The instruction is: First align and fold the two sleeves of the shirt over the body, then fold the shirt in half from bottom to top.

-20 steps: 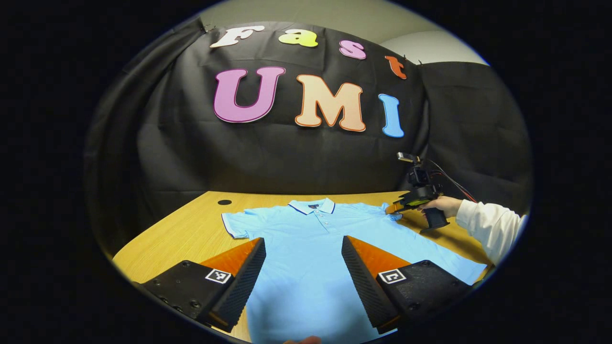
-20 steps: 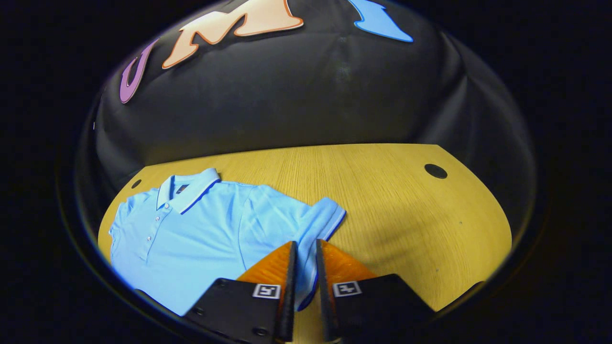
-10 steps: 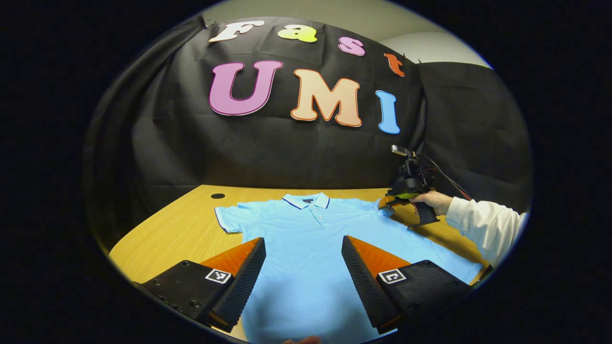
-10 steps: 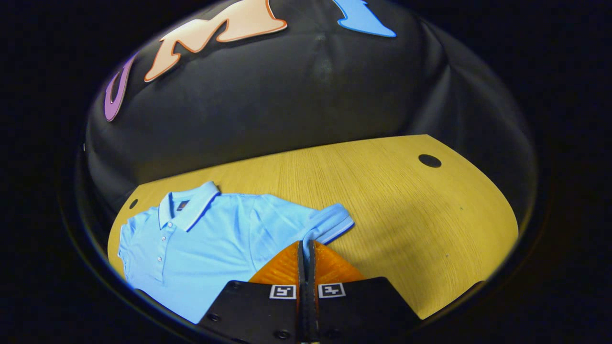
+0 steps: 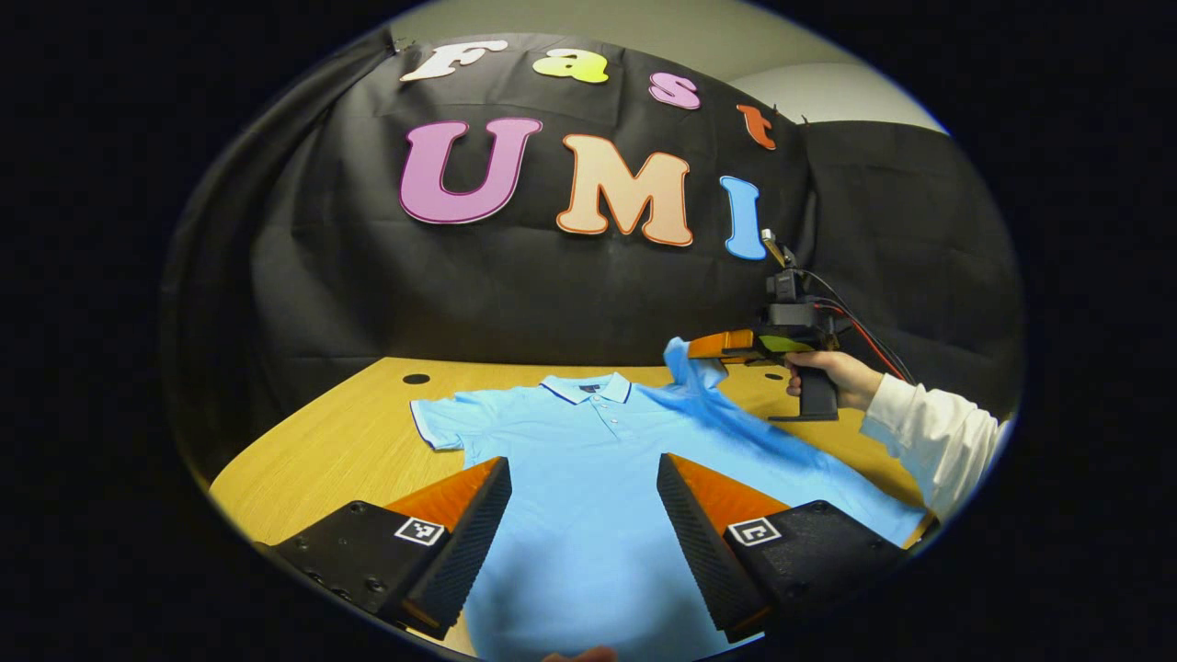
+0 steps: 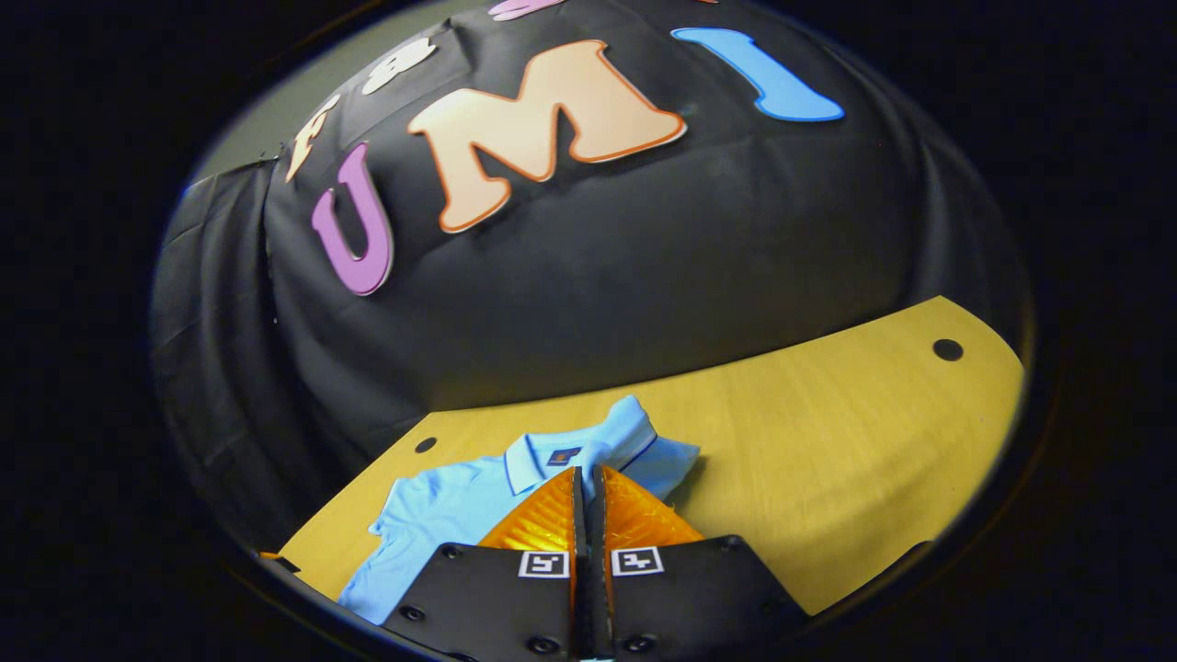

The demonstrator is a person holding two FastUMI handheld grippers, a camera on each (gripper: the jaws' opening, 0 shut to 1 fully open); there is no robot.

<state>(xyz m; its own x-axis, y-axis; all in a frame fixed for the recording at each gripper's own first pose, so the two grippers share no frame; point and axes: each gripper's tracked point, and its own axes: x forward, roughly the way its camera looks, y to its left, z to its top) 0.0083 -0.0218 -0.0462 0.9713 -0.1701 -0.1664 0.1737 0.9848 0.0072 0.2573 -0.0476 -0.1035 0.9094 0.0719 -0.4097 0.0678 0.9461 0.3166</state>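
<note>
Where the left gripper view looks along its own left claw (image 5: pixel 584 515), the fingers stand wide apart and empty above the light-blue short-sleeved polo shirt (image 5: pixel 588 487), which lies front-up on the pale wooden table (image 5: pixel 340 441). Farther off, the right claw (image 5: pixel 726 346), in a white-sleeved hand (image 5: pixel 832 375), lifts one sleeve (image 5: pixel 685 363) clear of the table, presumably to carry it over the body.

Right gripper view: right claw (image 6: pixel 585 501) pressed together on sleeve cloth (image 6: pixel 644 441), raised near the collar (image 6: pixel 538 457); fold not yet laid.
</note>
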